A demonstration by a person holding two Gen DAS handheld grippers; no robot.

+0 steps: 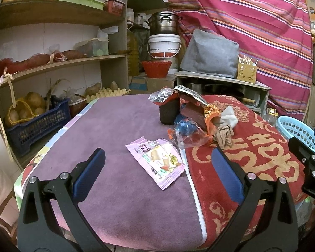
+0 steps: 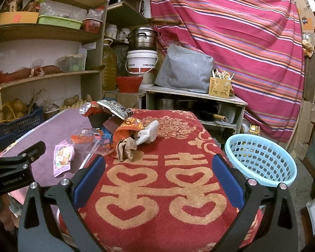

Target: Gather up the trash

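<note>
Pink snack wrapper (image 1: 155,162) lies alone; one black cup (image 1: 169,111) holds wrappers; both grippers' (image 1: 157,174) (image 2: 157,178) jaws gape, released.

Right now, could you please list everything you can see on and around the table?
Pink snack wrapper: one, pink, on the purple cloth.
Clear plastic wrapper: one, clear with blue and red, at the cloth seam.
Orange wrapper: one, orange, in the pile.
Brown crumpled paper: one, brown, on the red cloth.
Dark cup: one, black, upright, wrappers sticking out.
Basket: one, light blue, right of the table.
Left tool: open, above the pink wrapper.
Right tool: open, above the red cloth.
</note>
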